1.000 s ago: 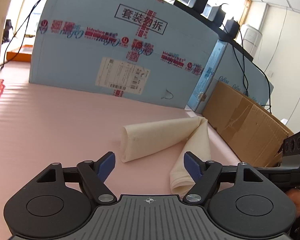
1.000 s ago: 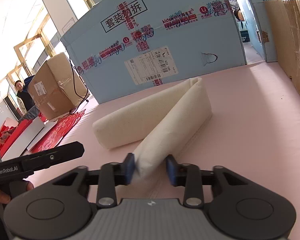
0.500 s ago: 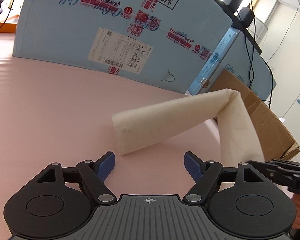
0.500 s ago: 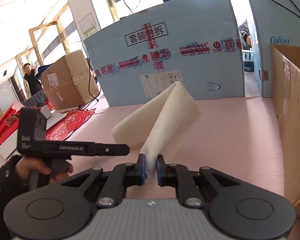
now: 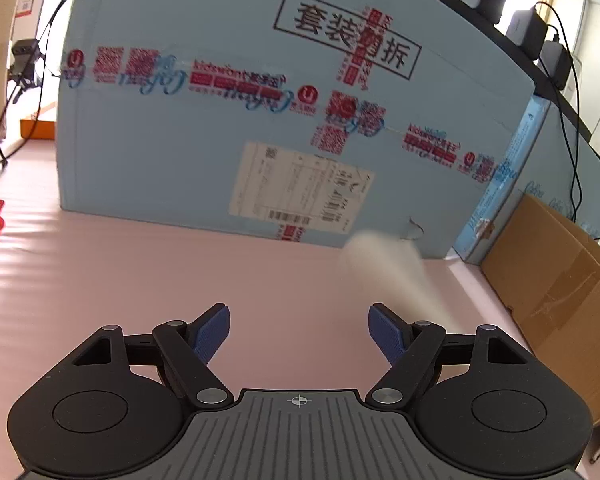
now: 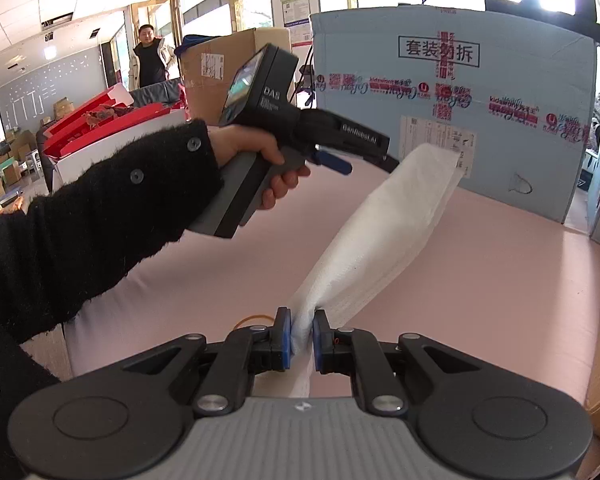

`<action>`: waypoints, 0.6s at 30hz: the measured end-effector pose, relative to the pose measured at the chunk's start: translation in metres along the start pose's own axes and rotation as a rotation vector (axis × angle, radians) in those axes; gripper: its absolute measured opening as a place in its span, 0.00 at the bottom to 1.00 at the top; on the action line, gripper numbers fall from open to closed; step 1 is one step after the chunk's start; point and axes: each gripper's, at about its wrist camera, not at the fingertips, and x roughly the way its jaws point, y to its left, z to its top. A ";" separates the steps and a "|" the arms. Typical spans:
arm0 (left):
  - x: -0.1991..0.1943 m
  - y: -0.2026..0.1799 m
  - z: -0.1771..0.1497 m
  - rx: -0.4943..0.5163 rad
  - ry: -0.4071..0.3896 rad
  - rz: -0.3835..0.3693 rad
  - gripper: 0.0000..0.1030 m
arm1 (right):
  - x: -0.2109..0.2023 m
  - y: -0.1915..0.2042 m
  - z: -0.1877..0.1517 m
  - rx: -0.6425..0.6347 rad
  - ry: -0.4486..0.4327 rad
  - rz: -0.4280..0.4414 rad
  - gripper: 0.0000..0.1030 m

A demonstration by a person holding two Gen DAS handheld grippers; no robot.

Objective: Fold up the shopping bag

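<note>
The folded cream shopping bag (image 6: 384, 236) is lifted off the pink tabletop. My right gripper (image 6: 299, 338) is shut on one end of it, and the rest stretches up and away. In the left wrist view the bag (image 5: 392, 268) is a blurred cream shape to the right of my fingers. My left gripper (image 5: 299, 332) is open and empty above the pink surface. In the right wrist view the left gripper's body (image 6: 300, 128) is held in a hand, left of the bag's far end; its fingertips are hidden behind the bag.
A large light-blue carton (image 5: 260, 120) stands across the back of the pink table (image 5: 140, 280). A brown cardboard box (image 5: 560, 280) lines the right side. Red boxes (image 6: 100, 120) and another carton sit at the left; a person (image 6: 148, 56) stands far back.
My right gripper has lifted the bag clear of the table, and it now hangs as one straight strip. My left gripper has risen and swung left, still open.
</note>
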 end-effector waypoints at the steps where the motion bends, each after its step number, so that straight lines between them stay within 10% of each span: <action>1: -0.009 0.000 0.000 0.022 -0.019 0.027 0.77 | 0.003 0.000 -0.002 0.020 0.001 0.021 0.17; 6: -0.067 -0.011 -0.018 0.201 -0.155 0.085 0.87 | 0.007 -0.005 -0.013 0.118 -0.048 0.090 0.41; 18: -0.091 -0.064 -0.041 0.312 -0.149 -0.156 0.88 | -0.003 -0.032 -0.027 0.330 -0.177 0.074 0.73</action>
